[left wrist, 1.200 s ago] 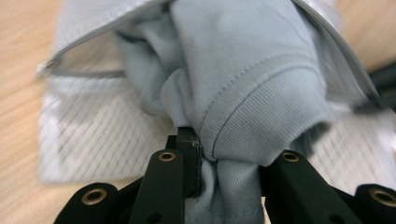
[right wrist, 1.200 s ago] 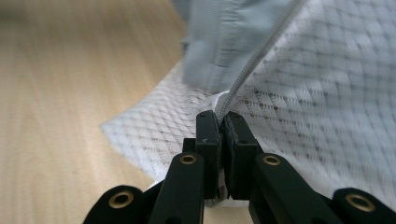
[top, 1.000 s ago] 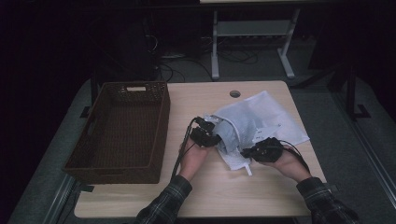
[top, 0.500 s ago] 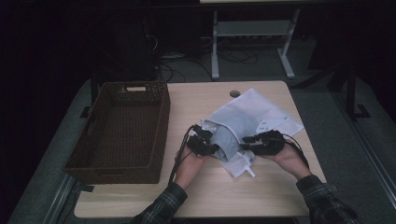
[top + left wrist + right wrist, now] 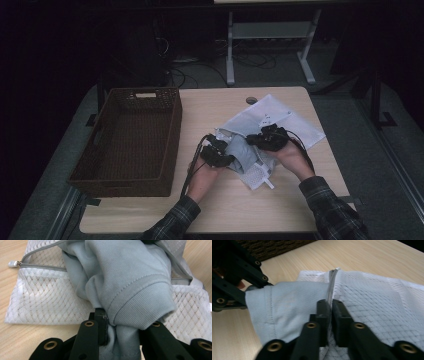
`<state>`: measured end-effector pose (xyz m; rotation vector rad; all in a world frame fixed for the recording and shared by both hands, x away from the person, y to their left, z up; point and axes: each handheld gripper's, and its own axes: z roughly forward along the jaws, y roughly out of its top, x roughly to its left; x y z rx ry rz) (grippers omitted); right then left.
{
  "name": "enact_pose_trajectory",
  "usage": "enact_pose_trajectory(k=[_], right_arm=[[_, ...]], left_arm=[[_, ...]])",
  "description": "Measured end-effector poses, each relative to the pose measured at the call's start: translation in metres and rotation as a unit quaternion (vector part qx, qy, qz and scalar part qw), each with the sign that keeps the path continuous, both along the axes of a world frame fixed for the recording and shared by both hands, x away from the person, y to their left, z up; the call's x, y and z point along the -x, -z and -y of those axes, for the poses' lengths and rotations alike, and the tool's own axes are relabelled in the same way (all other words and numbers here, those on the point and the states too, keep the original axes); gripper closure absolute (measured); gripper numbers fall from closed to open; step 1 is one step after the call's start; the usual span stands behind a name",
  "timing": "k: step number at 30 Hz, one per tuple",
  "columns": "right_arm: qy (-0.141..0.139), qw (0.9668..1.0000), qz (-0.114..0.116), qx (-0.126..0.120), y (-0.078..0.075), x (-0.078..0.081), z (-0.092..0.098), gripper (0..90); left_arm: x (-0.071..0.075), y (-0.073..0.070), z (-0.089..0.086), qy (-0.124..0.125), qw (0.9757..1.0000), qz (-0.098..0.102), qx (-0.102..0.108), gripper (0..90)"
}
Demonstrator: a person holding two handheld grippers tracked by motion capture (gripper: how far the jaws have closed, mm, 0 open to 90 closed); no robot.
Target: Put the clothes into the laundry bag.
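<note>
High view first: both hands are working at the middle of the tabletop (image 5: 220, 210), with a white mesh laundry bag (image 5: 295, 120) spread out between them and a pale grey garment (image 5: 239, 150) bunched at the bag's near end. To the left sits a dark wicker basket (image 5: 132, 135), well apart from the cloth.

Left tongs (image 5: 226, 159) are at the near-left edge of the bundle, pointing in toward the garment. Left gripper view gives the close look: the black jaws are clamped on a fold of the grey fabric (image 5: 125, 285), and a ribbed cuff (image 5: 145, 312) hangs right over them. Behind the garment, the mesh bag (image 5: 47, 302) lies flat on the wood, its grey zipper running along the top edge and the zipper pull (image 5: 13, 264) resting on the tabletop at the far left.

Right tongs (image 5: 256, 140) are up at the bag's mouth, just beside the garment. Right gripper view shows the jaws pinched almost together on the bag's zipper edge (image 5: 331, 285); they have just closed in on it, and the thin hem sits between the pads. Left of that seam the grey garment (image 5: 287, 305) pokes out of the opening, with the left tongs (image 5: 249, 288) gripping its far side; right of the seam it is all white mesh (image 5: 382, 305).
</note>
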<state>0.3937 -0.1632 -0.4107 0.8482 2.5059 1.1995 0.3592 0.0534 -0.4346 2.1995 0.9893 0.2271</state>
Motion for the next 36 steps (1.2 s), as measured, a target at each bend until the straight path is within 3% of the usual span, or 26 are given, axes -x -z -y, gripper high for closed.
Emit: enact_pose_trajectory(k=[3, 9, 16, 20, 23, 26, 29, 32, 36], right_arm=[[0.000, 1.0000, 0.001, -0.005, -0.002, 0.001, 0.000, 87.1], [-0.038, 0.9988, 0.009, -0.028, -0.015, 0.014, -0.007, 87.8], [-0.067, 0.9953, 0.014, -0.069, -0.032, 0.027, -0.007, 87.9], [-0.067, 0.9958, 0.006, -0.062, -0.027, 0.027, -0.007, 87.9], [-0.063, 0.9962, 0.000, -0.059, -0.021, 0.025, -0.005, 87.9], [-0.060, 0.9964, -0.004, -0.060, -0.020, 0.024, -0.001, 87.8], [-0.058, 0.9966, -0.005, -0.057, -0.019, 0.025, 0.002, 87.8], [-0.055, 0.9969, -0.006, -0.056, -0.018, 0.024, 0.005, 87.8], [-0.052, 0.9973, -0.008, -0.052, -0.017, 0.025, 0.010, 87.8]], left_arm=[[0.000, -0.001, 0.001, 0.000, 1.0000, 0.001, 0.000, 73.3], [0.000, -0.004, 0.006, -0.008, 0.9999, 0.011, 0.007, 73.4], [-0.008, -0.007, 0.008, -0.033, 0.9985, 0.018, 0.040, 72.7], [-0.014, 0.003, 0.012, -0.030, 0.9980, 0.003, 0.056, 70.2], [-0.019, 0.012, 0.014, -0.020, 0.9975, -0.014, 0.066, 62.7], [-0.019, 0.017, 0.013, -0.004, 0.9984, -0.019, 0.054, 45.7], [-0.016, 0.010, 0.003, 0.011, 0.9989, -0.014, 0.044, 33.0], [-0.010, -0.004, -0.013, 0.021, 0.9991, 0.003, 0.036, 27.9], [-0.007, -0.017, -0.035, 0.013, 0.9993, 0.030, 0.020, 29.6]])
